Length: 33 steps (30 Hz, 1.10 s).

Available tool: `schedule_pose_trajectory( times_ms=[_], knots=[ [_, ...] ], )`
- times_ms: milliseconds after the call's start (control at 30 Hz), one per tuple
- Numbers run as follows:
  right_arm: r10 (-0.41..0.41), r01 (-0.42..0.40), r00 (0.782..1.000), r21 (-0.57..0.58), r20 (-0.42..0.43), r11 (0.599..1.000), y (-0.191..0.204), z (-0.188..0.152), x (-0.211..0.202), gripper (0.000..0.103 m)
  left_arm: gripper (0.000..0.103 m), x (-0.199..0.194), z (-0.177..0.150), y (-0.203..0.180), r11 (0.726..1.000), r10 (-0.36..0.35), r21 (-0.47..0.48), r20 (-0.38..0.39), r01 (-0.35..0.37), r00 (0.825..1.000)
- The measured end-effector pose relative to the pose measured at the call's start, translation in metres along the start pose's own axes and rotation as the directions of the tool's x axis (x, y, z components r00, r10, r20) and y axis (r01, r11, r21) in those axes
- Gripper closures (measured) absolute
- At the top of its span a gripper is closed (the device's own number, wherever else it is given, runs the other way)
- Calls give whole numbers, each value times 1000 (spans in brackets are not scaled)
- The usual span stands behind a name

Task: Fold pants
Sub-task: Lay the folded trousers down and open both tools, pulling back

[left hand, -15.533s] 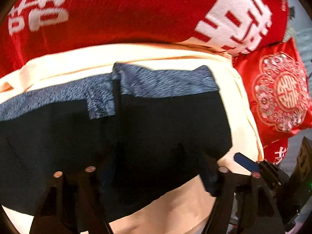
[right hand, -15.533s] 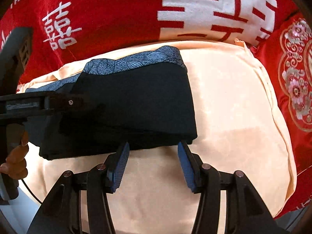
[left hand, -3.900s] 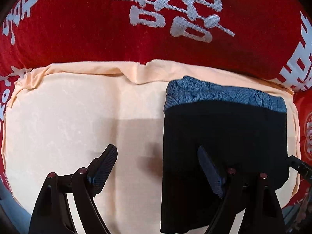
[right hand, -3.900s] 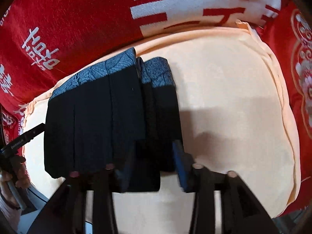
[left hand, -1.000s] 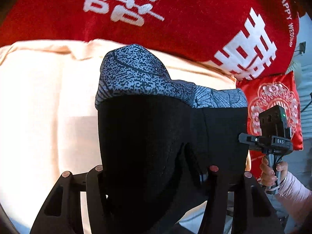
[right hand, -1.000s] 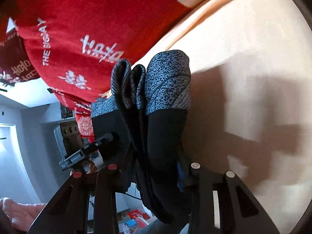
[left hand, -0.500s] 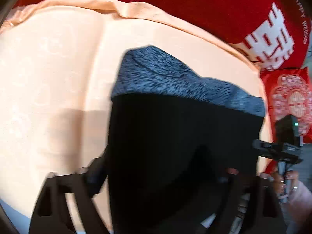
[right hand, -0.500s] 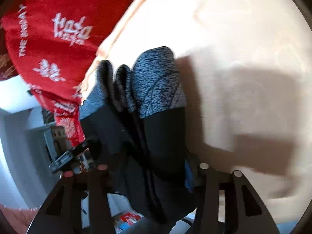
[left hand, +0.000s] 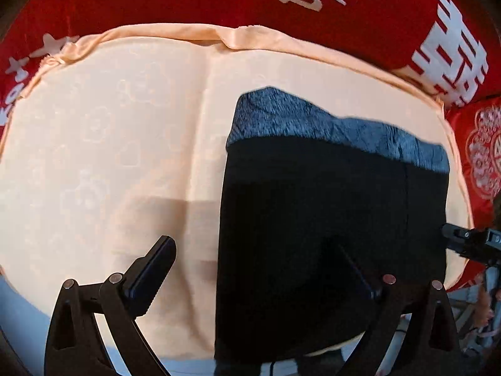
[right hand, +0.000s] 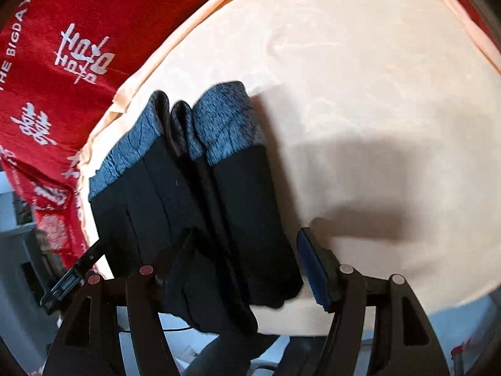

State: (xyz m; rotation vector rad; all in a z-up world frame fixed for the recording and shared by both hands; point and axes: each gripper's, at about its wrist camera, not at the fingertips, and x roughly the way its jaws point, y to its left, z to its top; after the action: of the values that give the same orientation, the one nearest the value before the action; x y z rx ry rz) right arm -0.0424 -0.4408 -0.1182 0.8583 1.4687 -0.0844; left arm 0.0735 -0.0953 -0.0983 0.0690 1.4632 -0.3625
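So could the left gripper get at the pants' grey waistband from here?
Probably yes. The left gripper is open above the pants, and the waistband lies exposed at the far edge on the peach cloth, with nothing over it.

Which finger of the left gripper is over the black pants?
The finger on the picture's right, dark against the folded pants; the other finger stands over the peach sheet.
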Motion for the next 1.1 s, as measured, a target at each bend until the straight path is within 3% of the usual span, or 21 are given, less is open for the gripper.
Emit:
schedule_pose_trajectory(
  times_ms=[67, 133, 300, 500, 933, 1100],
  knots=[
    [-30, 30, 1000, 14, 5, 999, -1, -9, -5, 32, 4, -3, -5, -5, 1000, 20, 19, -7, -20, 1000],
    [-83, 83, 996, 27, 9, 996, -2, -20, -9, 22, 4, -4, -9, -17, 998, 41, 41, -15, -40, 999],
    [-195, 195, 981, 19, 19, 981, 0, -49, -23, 18, 4, -17, -29, -35, 990, 92, 113, -22, -89, 995],
    [-238, 240, 970, -40, 47, 970, 30, -82, -35, 1, 4, -41, -50, -52, 983, 99, 157, -28, -93, 995],
    [-259, 267, 960, -73, 104, 961, 90, -128, -64, 1, 1, -100, -89, -55, 976, 127, 181, -26, -121, 991],
    [-303, 319, 943, -115, 136, 941, 114, -142, -73, 1, 1, -116, -96, -56, 969, 157, 194, -13, -151, 988]
  ],
)
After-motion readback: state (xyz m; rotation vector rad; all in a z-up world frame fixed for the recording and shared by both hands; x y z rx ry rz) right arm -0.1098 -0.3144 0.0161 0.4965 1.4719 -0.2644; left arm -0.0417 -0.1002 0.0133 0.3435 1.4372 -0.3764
